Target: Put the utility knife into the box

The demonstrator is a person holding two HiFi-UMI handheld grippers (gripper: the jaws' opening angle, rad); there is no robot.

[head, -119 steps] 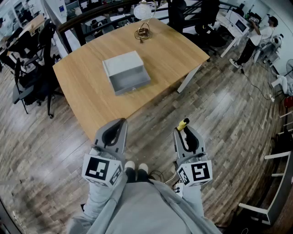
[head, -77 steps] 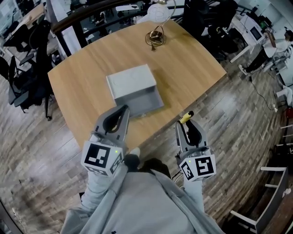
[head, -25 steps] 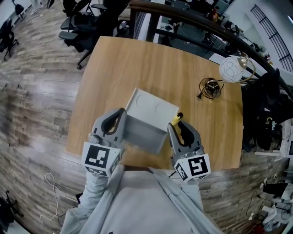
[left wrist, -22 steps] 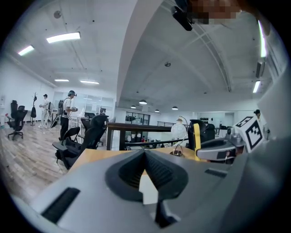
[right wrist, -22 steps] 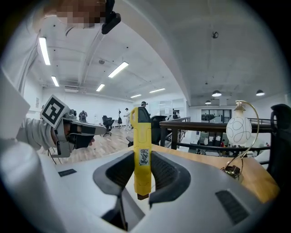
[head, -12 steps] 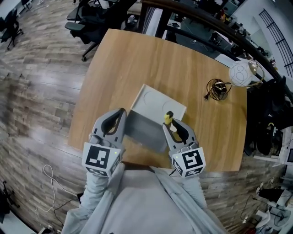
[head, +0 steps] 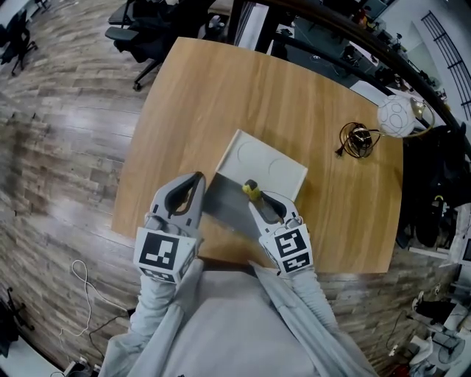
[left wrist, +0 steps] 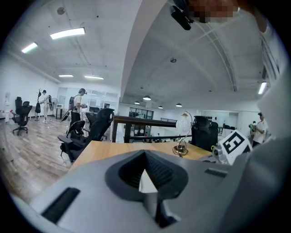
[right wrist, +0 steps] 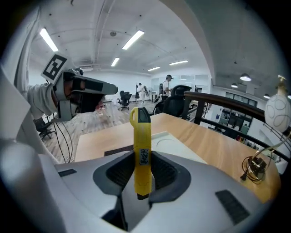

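Observation:
A grey box (head: pixel 234 208) lies open on the wooden table (head: pixel 184 103), its pale lid (head: pixel 268 160) folded back away from me. My right gripper (head: pixel 257 199) is shut on a yellow utility knife (head: pixel 252 191), which sticks out past the fingertips above the box's open inside. In the right gripper view the knife (right wrist: pixel 142 150) stands upright between the jaws of the right gripper (right wrist: pixel 142 159), with the box lid (right wrist: pixel 175 145) behind it. My left gripper (head: pixel 194 179) is shut with nothing in it, at the box's left edge; in its own view the left gripper (left wrist: pixel 145 154) faces across the table.
A round white lamp (head: pixel 396 118) and a coil of cable (head: pixel 357 139) sit at the table's far right corner. Office chairs (head: pixel 143 22) and a dark railing (head: pixel 346 33) stand beyond the table. The table's near edge is just under my grippers. People (left wrist: pixel 79 103) stand far off.
My right gripper has carried the knife leftward, from the box's right side to above its open inside. The left gripper has stayed shut in the same place.

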